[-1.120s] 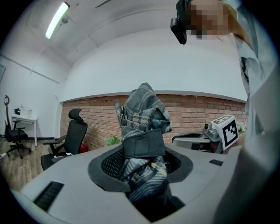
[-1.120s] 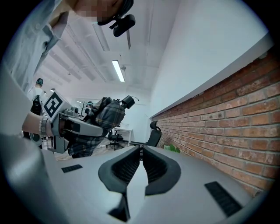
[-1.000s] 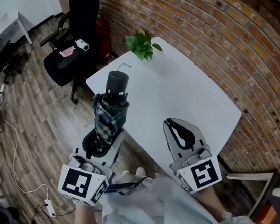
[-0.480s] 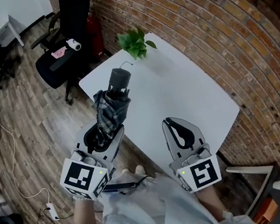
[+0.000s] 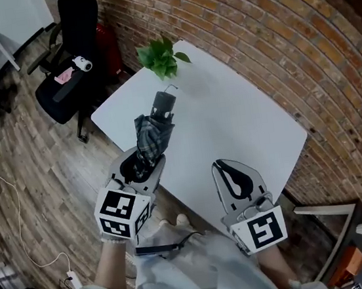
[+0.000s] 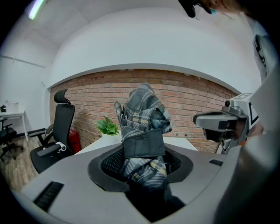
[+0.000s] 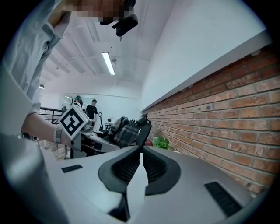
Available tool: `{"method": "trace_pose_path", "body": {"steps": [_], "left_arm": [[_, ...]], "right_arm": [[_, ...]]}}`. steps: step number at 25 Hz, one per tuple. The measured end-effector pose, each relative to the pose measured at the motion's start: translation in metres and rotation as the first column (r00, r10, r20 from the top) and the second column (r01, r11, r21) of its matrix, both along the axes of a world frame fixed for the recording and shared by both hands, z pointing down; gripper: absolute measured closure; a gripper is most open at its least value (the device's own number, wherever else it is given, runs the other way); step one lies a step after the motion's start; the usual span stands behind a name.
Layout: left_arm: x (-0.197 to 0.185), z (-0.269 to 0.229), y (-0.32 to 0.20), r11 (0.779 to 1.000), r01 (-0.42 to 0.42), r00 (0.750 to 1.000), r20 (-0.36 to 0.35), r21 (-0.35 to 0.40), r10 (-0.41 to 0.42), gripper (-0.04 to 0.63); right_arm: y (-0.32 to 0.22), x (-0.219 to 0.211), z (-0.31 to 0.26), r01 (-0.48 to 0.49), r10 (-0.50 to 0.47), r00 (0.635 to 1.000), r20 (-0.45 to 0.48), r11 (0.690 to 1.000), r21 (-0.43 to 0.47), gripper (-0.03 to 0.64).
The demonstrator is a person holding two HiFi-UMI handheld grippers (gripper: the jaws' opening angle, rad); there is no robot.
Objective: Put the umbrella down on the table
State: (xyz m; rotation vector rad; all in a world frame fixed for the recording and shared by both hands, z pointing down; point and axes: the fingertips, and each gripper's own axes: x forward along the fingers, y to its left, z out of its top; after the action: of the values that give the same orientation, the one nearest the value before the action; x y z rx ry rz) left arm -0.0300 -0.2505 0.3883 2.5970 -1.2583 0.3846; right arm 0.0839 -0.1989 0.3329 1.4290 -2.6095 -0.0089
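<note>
A curved brick wall [image 5: 266, 37] backs a white tabletop [image 5: 231, 121] with a small green plant [image 5: 159, 56] at its far corner and a black office chair [image 5: 71, 62] off on the wooden floor. The person's left gripper [image 5: 139, 167] holds a folded plaid umbrella [image 5: 151, 136] tilted in the air over the tabletop's near-left edge, dark handle end aimed toward the plant. Its fingers pinch the bunched canopy just below the closing strap. The right gripper [image 7: 140, 153] hangs over the near edge with its fingers pressed together on nothing.

The umbrella looks light, and its cloth is soft and loose around a stiff core, so I'd guess it squashes and may slip a little under the pads. The strapped middle seems the firmest spot. Being roundish, it may roll once laid flat.
</note>
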Motion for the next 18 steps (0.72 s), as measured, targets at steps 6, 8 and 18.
{"method": "trace_pose_path", "body": {"steps": [6,8,18], "left_arm": [[0.021,0.047,-0.038,0.995,-0.050,0.995,0.081,-0.086,0.057,0.379],[0.027,0.064,-0.050,0.991,-0.063,0.991,0.108,-0.115,0.075,0.379],[0.047,0.150,-0.096,0.963,-0.056,0.955,0.266,-0.263,0.129,0.379]], "right_arm": [[-0.011,0.010,0.013,-0.033,0.034,0.999,0.010,0.999,-0.024,0.566],[-0.014,0.011,0.018,-0.039,0.039,0.999,0.011,0.999,-0.032,0.566],[-0.030,0.026,0.034,-0.074,0.073,0.997,-0.004,0.995,-0.066,0.566]]}}
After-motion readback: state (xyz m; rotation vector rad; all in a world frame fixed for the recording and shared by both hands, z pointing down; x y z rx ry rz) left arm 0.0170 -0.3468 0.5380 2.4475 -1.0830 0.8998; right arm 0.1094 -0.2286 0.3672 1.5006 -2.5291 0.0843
